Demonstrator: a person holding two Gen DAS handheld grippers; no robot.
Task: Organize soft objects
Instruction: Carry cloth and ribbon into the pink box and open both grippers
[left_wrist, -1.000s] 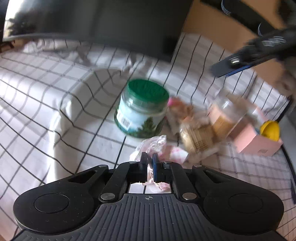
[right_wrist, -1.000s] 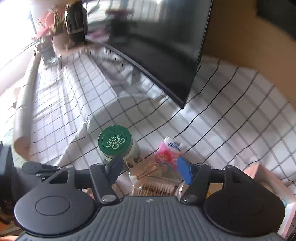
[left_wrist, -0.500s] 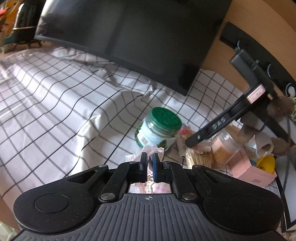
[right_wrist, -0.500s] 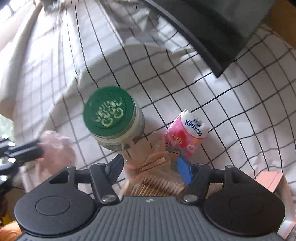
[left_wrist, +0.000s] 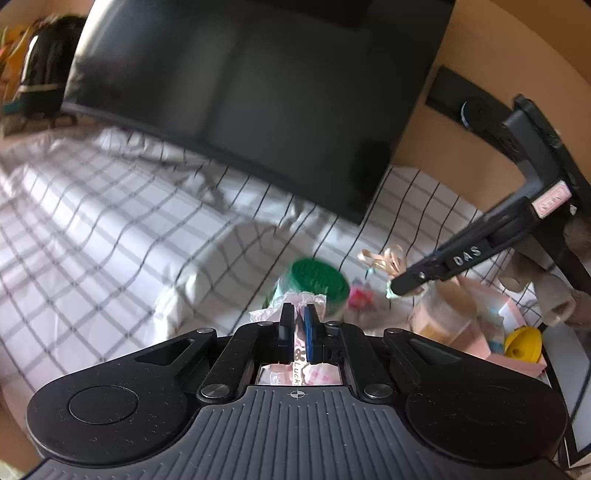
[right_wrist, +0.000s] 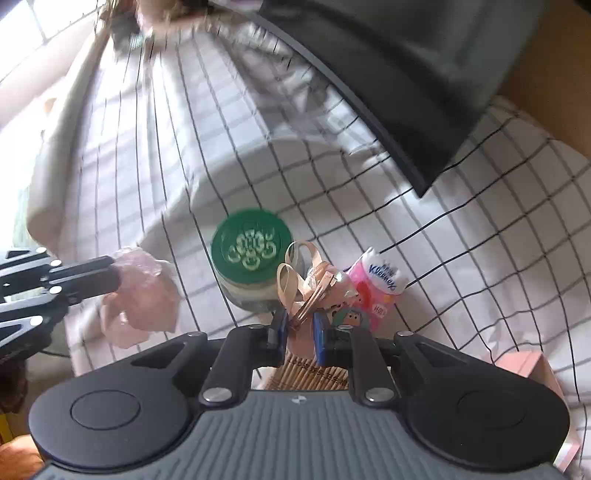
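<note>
My left gripper (left_wrist: 300, 320) is shut on a pink plastic packet (left_wrist: 301, 363), held above the checked cloth; the packet (right_wrist: 142, 291) also shows at the left of the right wrist view, in my left gripper (right_wrist: 110, 275). My right gripper (right_wrist: 300, 325) is shut on a beige ribbon bow hair clip (right_wrist: 308, 284), lifted just above the clutter. In the left wrist view the bow (left_wrist: 384, 260) hangs from my right gripper (left_wrist: 397, 286). A pink Kleenex tissue pack (right_wrist: 376, 288) lies on the cloth to the right of the bow.
A green-lidded jar (right_wrist: 251, 254) stands beside the tissue pack. A clear jar of sticks (left_wrist: 443, 314), a pink box (left_wrist: 509, 332) and a yellow object (left_wrist: 522, 341) sit at the right. A large black monitor (left_wrist: 258, 92) stands behind on the checked cloth (left_wrist: 110, 221).
My right gripper has closed on the ribbon bow and lifted it. My left gripper, still holding the pink packet, has risen and pulled back from the jar.
</note>
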